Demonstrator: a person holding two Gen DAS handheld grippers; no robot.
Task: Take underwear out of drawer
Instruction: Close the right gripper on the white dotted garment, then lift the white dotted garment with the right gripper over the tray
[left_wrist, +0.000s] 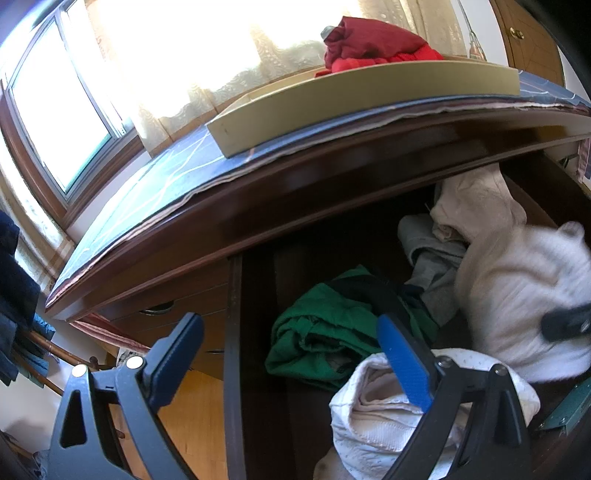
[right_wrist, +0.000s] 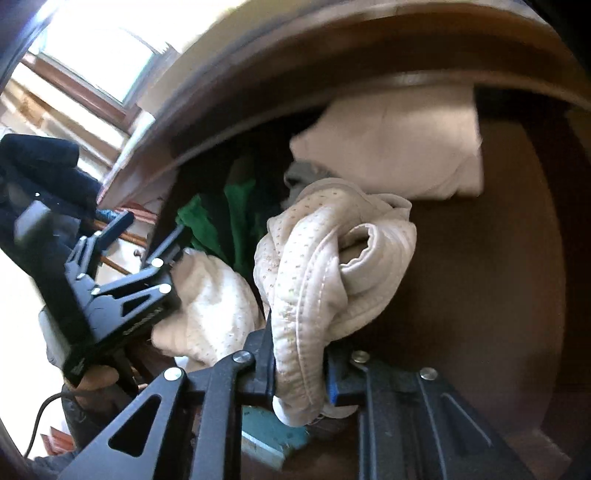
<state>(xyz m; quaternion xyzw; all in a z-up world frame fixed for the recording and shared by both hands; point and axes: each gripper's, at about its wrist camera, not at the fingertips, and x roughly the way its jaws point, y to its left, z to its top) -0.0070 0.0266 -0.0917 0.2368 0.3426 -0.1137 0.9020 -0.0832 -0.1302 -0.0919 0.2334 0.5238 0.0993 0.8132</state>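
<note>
A dark wooden drawer (left_wrist: 232, 332) stands pulled out and holds several garments. My right gripper (right_wrist: 299, 373) is shut on a white dotted underwear piece (right_wrist: 332, 258), which bunches up above the jaws and hangs over the drawer's inside. In the left wrist view that white piece (left_wrist: 517, 295) is blurred at the right. My left gripper (left_wrist: 291, 343) is open, its left finger outside the drawer wall and its right finger over another white dotted garment (left_wrist: 388, 413). A green garment (left_wrist: 325, 332), a grey one (left_wrist: 432, 251) and a cream one (left_wrist: 476, 199) lie further back.
On the dresser top a beige tray (left_wrist: 369, 96) carries red clothes (left_wrist: 376, 44). A bright window (left_wrist: 55, 110) with curtains is behind it. Dark clothes (left_wrist: 14, 280) hang at the far left. The dresser's top edge overhangs the back of the drawer.
</note>
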